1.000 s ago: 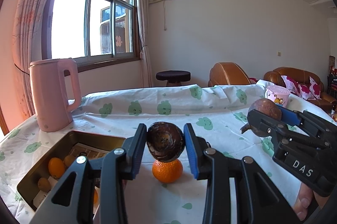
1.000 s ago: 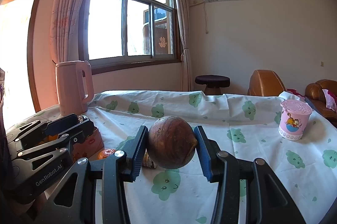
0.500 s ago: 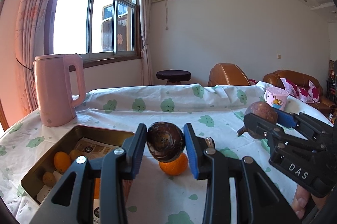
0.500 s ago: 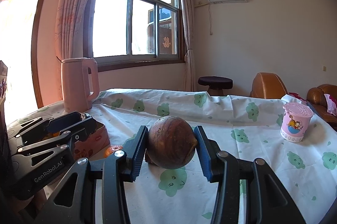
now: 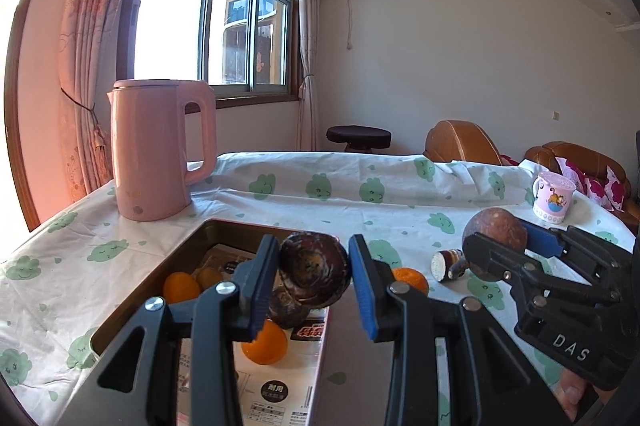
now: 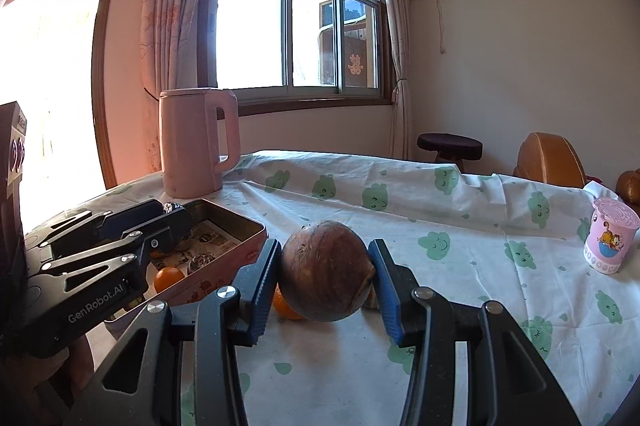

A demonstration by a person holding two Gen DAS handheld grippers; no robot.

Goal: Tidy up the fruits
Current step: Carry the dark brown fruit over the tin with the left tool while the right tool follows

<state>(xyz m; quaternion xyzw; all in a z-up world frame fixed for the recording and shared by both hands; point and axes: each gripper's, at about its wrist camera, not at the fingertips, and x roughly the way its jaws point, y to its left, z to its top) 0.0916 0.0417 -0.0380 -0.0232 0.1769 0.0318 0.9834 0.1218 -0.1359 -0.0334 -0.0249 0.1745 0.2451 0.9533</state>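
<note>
My left gripper [image 5: 313, 274] is shut on a dark brown wrinkled fruit [image 5: 314, 273] and holds it above the metal tin [image 5: 132, 300]. Inside the tin lie several oranges [image 5: 181, 286] and another dark fruit [image 5: 286, 310]. My right gripper [image 6: 323, 280] is shut on a round brown fruit [image 6: 323, 272] above the tablecloth, to the right of the tin [image 6: 240, 222]. It also shows in the left wrist view [image 5: 495, 232]. One orange [image 5: 410, 278] and a cut brown piece [image 5: 446, 264] lie on the cloth beside the tin.
A pink kettle [image 5: 156, 150] stands at the back left of the table. A pink cartoon cup [image 5: 554, 200] stands at the right. The white cloth with green prints [image 5: 360, 194] covers the table. A stool and sofas stand behind.
My left gripper has moved left with the dark fruit, from above the loose orange to above the tin. The right gripper holds its fruit and has shifted slightly.
</note>
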